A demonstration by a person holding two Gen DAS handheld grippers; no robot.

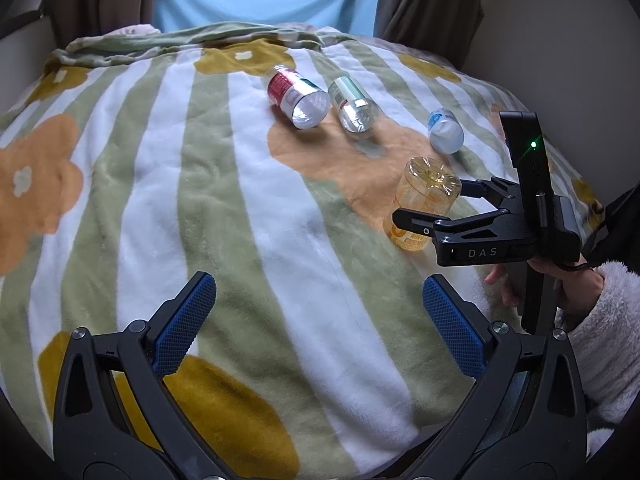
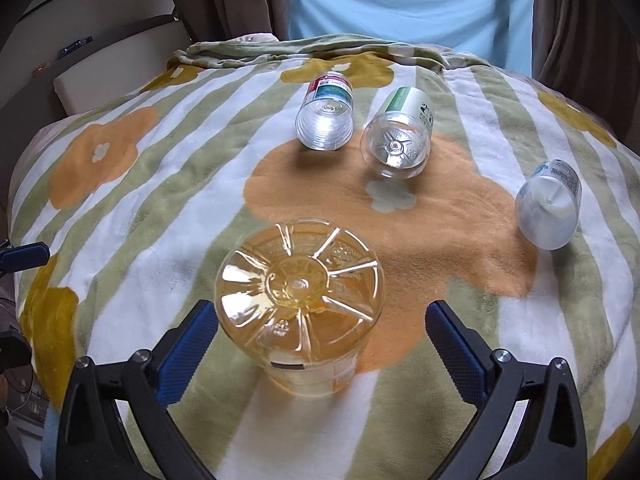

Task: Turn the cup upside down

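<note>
The yellow cup (image 2: 299,304) sits base-up on the flowery blanket (image 2: 160,184) between the right tongs (image 2: 320,344), spread wide and touching nothing, so looks flipped already, while left tongs (image 1: 320,320) hang open too.

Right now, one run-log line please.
yellow cup: upside down on blanket | right hand-held gripper: open, straddling it | left hand-held gripper: open, idle

The amber cup's (image 2: 298,300) mouth is hidden, pressed into the blanket (image 2: 160,208).

Home bedroom, floral fleece blanket (image 1: 224,184), brown curtains (image 2: 580,12)
</note>
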